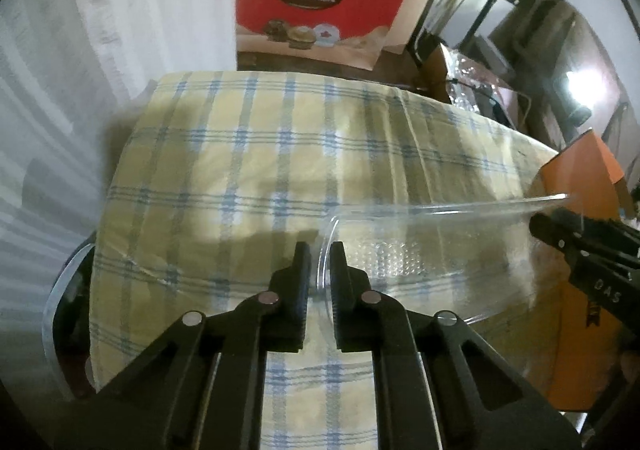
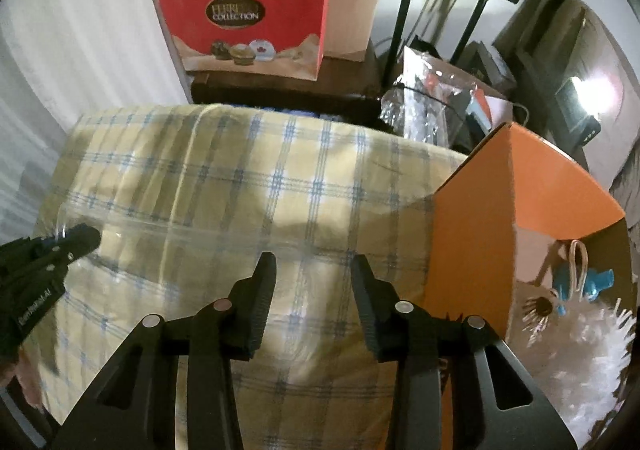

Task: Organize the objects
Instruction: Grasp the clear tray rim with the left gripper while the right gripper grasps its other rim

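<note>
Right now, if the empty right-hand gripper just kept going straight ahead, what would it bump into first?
Probably the clear plastic container that the left gripper holds. Its rim seems to cross just ahead of the open right gripper, above the checked cloth. Depth is hard to judge; it might pass beneath.

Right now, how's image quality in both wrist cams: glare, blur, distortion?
Left wrist: heavy fisheye bending, blown-out lamp at right, soft red bag, clear container barely visible. Right wrist: same lamp glare, sharper bag lettering, gripper shadows on the plaid cloth.
</note>
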`<state>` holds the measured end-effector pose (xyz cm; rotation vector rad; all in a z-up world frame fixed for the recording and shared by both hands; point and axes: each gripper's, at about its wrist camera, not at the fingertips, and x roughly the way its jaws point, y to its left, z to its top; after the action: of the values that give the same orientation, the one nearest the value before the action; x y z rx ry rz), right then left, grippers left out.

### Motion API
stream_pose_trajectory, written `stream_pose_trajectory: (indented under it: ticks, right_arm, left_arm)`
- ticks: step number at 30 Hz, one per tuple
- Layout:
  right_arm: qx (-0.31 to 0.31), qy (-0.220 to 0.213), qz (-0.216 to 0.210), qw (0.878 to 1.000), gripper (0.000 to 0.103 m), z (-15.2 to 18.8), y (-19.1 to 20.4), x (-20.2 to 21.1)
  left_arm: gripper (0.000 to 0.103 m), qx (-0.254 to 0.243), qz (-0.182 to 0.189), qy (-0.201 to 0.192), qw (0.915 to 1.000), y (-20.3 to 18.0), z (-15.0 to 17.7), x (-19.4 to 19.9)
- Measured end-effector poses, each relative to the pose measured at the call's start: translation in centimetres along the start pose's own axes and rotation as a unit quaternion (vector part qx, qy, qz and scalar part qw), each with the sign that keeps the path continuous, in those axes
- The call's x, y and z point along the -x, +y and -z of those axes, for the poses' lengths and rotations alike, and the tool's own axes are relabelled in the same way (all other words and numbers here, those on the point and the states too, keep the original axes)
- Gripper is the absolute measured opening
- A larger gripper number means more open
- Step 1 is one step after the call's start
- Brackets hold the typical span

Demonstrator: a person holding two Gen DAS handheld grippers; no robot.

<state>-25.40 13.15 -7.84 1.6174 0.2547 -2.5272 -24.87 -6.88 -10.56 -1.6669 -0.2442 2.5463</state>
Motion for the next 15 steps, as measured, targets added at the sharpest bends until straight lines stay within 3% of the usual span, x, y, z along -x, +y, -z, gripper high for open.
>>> stream_pose_trajectory:
  ticks: [2,3,4,5,10,15]
  right_arm:
    - [-0.008,0.007,-0.019,1.0,0.033,0.0,-0.2,-0.2]
    - [-0.01,0.008,-0.026,1.0,0.028,0.0,-0.1,-0.2]
    - [-0.011,0.008,-0.032,0.999,0.013,0.0,0.0,-0.1]
    - [-0.012,0.006,-0.04,0.999,0.011,0.0,0.1,0.0]
    - [-0.015,-0.01,-0.054,0.998,0.01,0.0,-0.1,1.6]
    - [-0.021,-0.039,-0.061,0.997,0.01,-0.3,-1.3,4.9]
  left_arm:
    - [0.007,0.001,0.005,0.001,1.0,0.2,0.0,0.0]
    - [0.007,0.003,0.01,0.002,0.9999,0.1,0.1,0.1]
    - [0.007,0.005,0.011,0.002,0.9999,0.2,0.1,0.2]
    - [0.007,0.009,0.017,0.002,0.9998,0.3,0.1,0.3]
    - [0.006,0.038,0.055,-0.001,0.9978,1.1,-0.1,1.5]
    - [0.006,0.027,0.072,-0.025,0.9967,-0.7,-1.2,4.3]
